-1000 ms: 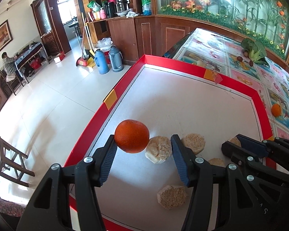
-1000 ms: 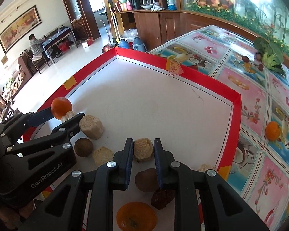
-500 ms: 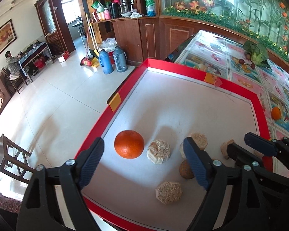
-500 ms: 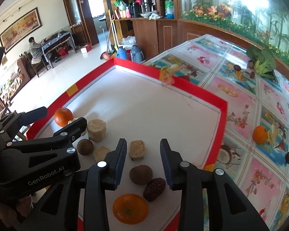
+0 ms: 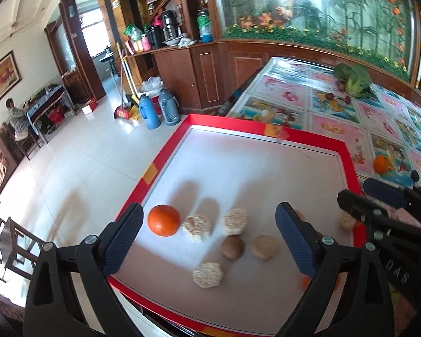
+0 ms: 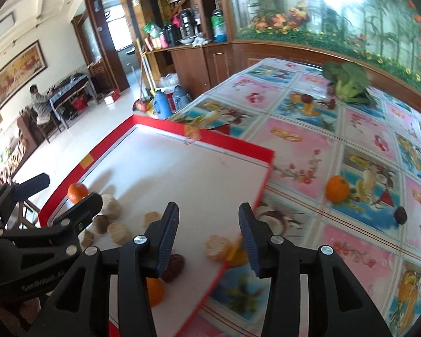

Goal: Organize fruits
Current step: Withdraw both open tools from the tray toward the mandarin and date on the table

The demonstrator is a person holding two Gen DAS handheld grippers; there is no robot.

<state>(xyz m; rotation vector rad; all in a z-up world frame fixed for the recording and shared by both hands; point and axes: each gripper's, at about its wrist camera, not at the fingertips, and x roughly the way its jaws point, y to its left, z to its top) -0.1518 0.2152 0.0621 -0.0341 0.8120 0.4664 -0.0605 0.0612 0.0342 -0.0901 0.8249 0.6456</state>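
A red-rimmed white tray [image 5: 266,133] holds an orange [image 5: 163,220], several tan cake-like pieces [image 5: 197,227] and a brown round fruit [image 5: 232,247] near its front left. My left gripper [image 5: 207,241] is open and empty above them. My right gripper [image 6: 207,238] is open and empty over the tray's right rim [image 6: 262,185]. Below it lie a tan piece [image 6: 217,248], a dark date-like fruit [image 6: 174,264] and an orange [image 6: 154,292]. Another orange [image 6: 336,188] and a small dark fruit [image 6: 400,215] lie outside on the patterned tablecloth [image 6: 308,140].
A green leafy vegetable [image 6: 348,80] with small dark fruits sits at the table's far side. A wooden cabinet [image 5: 210,73] stands beyond the table. Two thermos flasks [image 5: 158,111] stand on the tiled floor to the left, where the table drops off.
My left gripper let go of the orange, opened wide and pulled back and up. My right gripper opened, released the tan piece and swung right toward the tray's rim.
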